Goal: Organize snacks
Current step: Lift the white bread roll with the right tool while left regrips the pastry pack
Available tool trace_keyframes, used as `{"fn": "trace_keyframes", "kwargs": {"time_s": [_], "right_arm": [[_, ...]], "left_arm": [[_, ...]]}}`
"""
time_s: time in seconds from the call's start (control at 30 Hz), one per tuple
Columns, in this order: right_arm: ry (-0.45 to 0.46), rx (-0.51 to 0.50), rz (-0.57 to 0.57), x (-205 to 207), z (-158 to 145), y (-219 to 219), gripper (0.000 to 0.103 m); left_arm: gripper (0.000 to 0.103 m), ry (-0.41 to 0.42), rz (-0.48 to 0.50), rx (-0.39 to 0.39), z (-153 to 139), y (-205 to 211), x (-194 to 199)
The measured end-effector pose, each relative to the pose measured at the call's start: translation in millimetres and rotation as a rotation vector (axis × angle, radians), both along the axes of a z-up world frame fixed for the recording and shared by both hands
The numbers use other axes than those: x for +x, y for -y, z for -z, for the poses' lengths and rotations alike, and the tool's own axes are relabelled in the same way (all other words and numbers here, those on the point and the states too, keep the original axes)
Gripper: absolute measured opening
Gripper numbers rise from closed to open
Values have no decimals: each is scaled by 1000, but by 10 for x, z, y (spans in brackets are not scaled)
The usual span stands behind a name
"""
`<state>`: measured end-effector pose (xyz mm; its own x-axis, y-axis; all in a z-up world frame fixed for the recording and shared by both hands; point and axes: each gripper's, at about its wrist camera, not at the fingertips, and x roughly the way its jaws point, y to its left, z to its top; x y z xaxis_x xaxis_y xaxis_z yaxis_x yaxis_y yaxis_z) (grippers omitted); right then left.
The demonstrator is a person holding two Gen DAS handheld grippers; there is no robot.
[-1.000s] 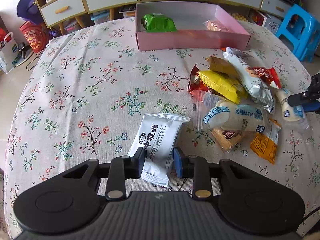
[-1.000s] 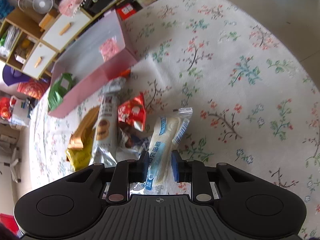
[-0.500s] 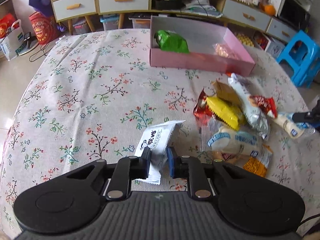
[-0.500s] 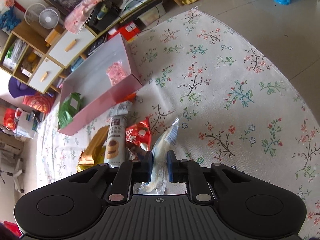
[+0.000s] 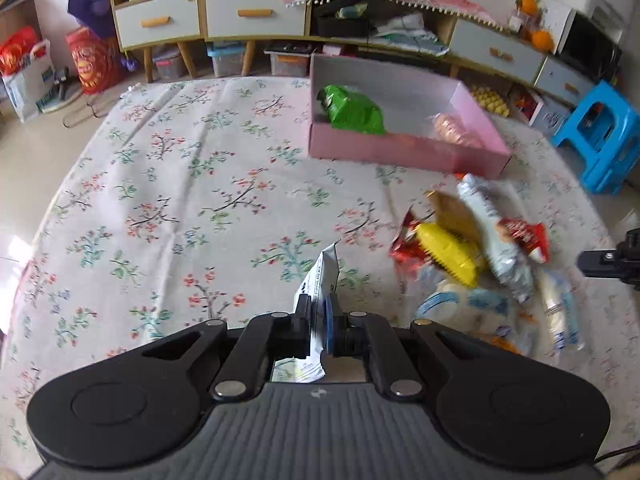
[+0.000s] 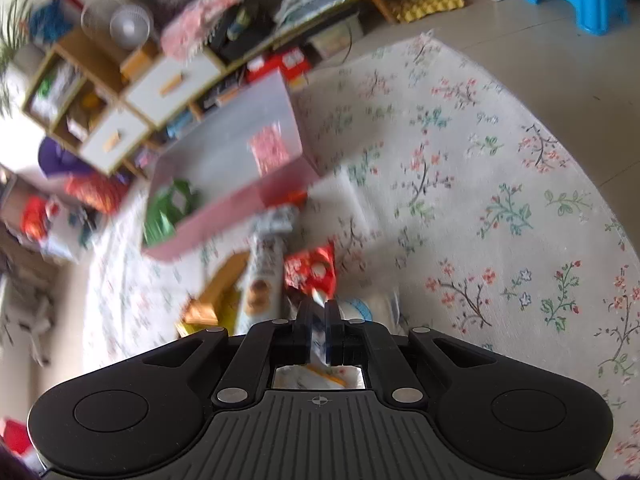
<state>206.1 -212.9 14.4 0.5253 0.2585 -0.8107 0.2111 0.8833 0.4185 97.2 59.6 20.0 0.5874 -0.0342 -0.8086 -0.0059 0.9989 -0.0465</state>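
My left gripper (image 5: 318,314) is shut on a white snack packet (image 5: 323,272), which stands edge-up above the flowered tablecloth (image 5: 192,208). In the right wrist view, my right gripper (image 6: 318,318) is shut on a clear blue-printed bread packet (image 6: 370,304), at the near end of the snack pile. The pink box (image 5: 404,156) holds a green packet (image 5: 354,112) and a pink one (image 5: 454,134). It also shows as the pink box (image 6: 228,212) in the right wrist view. One of the right gripper's fingers (image 5: 596,262) shows at the right edge of the left wrist view.
A pile of snacks lies right of centre: a yellow packet (image 5: 448,254), a red one (image 5: 524,236) and a long silvery one (image 5: 496,236). A blue stool (image 5: 600,136) stands beside the table. Cabinets with drawers (image 5: 160,24) line the far wall.
My left gripper closed on the white packet and raised it off the cloth, turning it edge-up. My right gripper closed on the clear bread packet and pulled its end up.
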Motion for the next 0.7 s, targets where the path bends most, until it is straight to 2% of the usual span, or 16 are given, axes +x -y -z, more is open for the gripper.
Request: {"fn": "trace_keyframes", "kwargs": {"time_s": [0.03,0.07,0.13,0.2,0.23,0.27,0.33,0.37,0.4,0.47,0.5,0.6,0.7], "right_arm": [[-11,-40,20,0,28,4,15],[-17,-78,17,14,51,-2,16],[-37,-101,-44,64,119,-30,23],[-66,-116,-81,81,222,-91,55],[-74,-140,-101,83,262,-134,59],[-87,-178,-127,94,311,-193,58],[-112,-251,-162,111,418,-302,58],[-126,-273,-178,106,469,-341,58],[-102,-313,-194,81,466,-384,53],[-94,-325,-198,61,447,-403,34],[-96,-300,-191,55,433,-373,30],[-76,-252,-170,45,348,-299,28],[-47,-245,-148,39,256,-251,28]], "left_arm": [[8,-3,-2,21,17,7,6],[9,-5,-6,41,28,2,13],[15,-5,-18,65,30,-14,23],[22,-8,-28,65,23,-38,39],[28,-11,-27,59,22,-49,42],[30,-15,-26,51,27,-56,48],[47,-28,-23,34,59,-71,61],[51,-38,-20,24,81,-76,70],[56,-49,-19,15,106,-79,81],[57,-70,-21,-2,153,-90,110],[56,-80,-25,2,179,-85,122],[49,-118,-29,41,287,-38,171],[49,-135,-24,38,351,-15,205]]}}
